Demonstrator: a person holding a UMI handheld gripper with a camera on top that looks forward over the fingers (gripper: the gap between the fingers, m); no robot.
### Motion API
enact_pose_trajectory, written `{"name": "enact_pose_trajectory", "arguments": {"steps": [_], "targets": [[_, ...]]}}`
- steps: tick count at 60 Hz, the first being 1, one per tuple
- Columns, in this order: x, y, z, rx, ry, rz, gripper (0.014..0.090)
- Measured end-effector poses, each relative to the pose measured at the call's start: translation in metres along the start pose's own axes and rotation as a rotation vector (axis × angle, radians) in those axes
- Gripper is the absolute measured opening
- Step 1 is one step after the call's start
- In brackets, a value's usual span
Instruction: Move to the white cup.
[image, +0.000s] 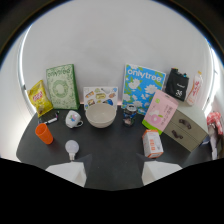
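The white cup (73, 119), printed with small coloured marks, lies tilted on the dark table (112, 145), just left of a beige bowl (101, 115). It is well beyond my gripper (114, 175) and to the left of its line. The two white fingertips (67, 172) stand wide apart over the table's near edge, open, with nothing between them.
An orange cup (44, 133) and a light bulb (72, 147) sit nearer to me, left of the cup. A small jar (130, 115), an orange-white carton (152, 144), a pink box (161, 111) and a drawer unit (182, 129) stand right. Green (61, 86) and blue (143, 87) boxes line the back wall.
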Motion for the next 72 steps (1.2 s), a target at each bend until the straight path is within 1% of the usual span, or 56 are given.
{"name": "enact_pose_trajectory", "arguments": {"steps": [16,25,32,42,50,56,64,72], "targets": [[-0.016,0.027,-0.013,-0.024,-0.007,-0.009,0.0838],[-0.057,0.047,-0.011,-0.068,-0.055,-0.031,0.0839],[-0.102,0.044,0.0,-0.08,-0.112,-0.053,0.084],[-0.162,0.007,0.04,-0.037,-0.144,-0.077,0.0843],[-0.191,-0.033,0.09,-0.008,-0.125,-0.071,0.084],[-0.201,-0.057,0.13,0.011,-0.102,-0.065,0.0842],[-0.211,-0.07,0.171,-0.004,-0.093,-0.043,0.0839],[-0.212,-0.073,0.19,-0.021,-0.082,-0.038,0.0839]]}}
